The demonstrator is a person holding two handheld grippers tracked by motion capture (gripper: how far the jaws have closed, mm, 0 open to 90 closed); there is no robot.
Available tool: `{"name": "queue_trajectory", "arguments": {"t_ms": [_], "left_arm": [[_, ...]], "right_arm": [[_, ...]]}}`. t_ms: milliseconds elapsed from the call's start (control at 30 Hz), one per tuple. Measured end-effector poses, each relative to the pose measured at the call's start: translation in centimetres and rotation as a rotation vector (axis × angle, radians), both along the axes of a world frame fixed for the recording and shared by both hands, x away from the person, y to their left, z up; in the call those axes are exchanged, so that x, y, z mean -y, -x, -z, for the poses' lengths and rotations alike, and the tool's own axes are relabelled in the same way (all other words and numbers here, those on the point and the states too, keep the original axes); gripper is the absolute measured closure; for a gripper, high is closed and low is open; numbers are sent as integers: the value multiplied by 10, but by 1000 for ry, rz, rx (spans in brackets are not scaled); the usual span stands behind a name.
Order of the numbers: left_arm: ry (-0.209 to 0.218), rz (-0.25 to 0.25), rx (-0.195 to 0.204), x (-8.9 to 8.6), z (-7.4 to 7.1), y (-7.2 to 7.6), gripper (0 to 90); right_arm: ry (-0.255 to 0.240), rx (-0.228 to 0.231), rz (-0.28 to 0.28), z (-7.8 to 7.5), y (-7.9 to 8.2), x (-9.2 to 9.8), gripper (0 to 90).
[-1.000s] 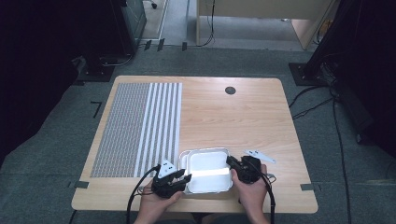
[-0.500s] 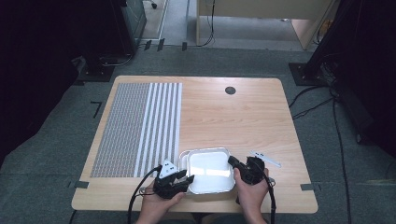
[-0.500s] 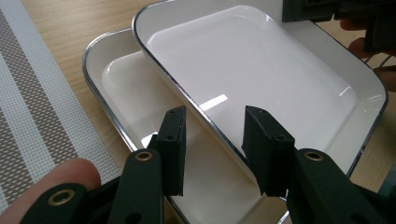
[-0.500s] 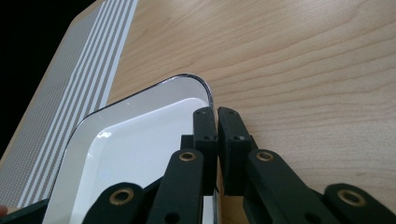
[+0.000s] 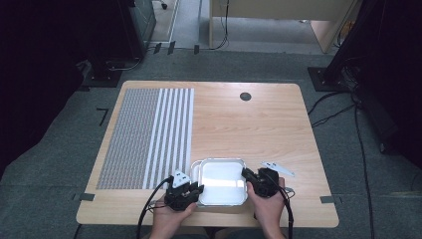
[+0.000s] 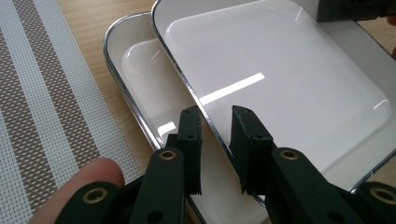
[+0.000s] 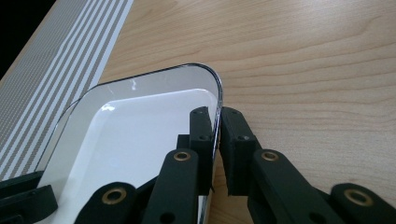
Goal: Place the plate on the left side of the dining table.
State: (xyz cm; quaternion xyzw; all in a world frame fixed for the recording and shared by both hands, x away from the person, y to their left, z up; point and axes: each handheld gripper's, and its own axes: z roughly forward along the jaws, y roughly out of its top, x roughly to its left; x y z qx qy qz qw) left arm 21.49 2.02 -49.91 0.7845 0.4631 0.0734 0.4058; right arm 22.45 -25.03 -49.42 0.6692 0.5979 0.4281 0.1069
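Observation:
Two white trays with chrome rims lie stacked and offset near the table's front edge. The upper tray (image 5: 221, 181) (image 6: 289, 84) (image 7: 140, 135) covers most of the lower tray (image 5: 195, 168) (image 6: 140, 79), which peeks out at the left. My left gripper (image 5: 198, 189) (image 6: 215, 121) straddles the upper tray's left rim. Its jaws have just been closing, and a gap still shows beside the rim. My right gripper (image 5: 246, 174) (image 7: 218, 116) is shut on the upper tray's right rim, close to a far corner.
A striped woven placemat (image 5: 149, 134) (image 6: 42, 102) (image 7: 79, 42) covers the table's left part, right beside the trays. A round black grommet (image 5: 245, 96) sits near the far edge. Bare wood (image 5: 259, 129) lies beyond and to the right of the trays.

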Motion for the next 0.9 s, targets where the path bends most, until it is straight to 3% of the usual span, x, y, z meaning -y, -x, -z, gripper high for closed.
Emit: {"name": "queue_trajectory", "arguments": {"t_ms": [100, 233, 400, 667, 900], "left_arm": [[-3, -4, 6, 0, -3, 0, 751], [-4, -1, -6, -1, -4, -1, 763], [-7, 14, -13, -1, -6, -4, 771], [23, 24, -32, -9, -13, -9, 786], [57, -7, -25, -19, -21, -15, 810]], "right_arm": [[21, -5, 5, 0, -1, -2, 854], [5, -2, 17, -4, 1, -3, 865], [20, 13, 15, -10, 1, -4, 872], [31, 28, 5, -20, -1, -8, 885], [18, 31, 1, -26, -8, -15, 897]]}}
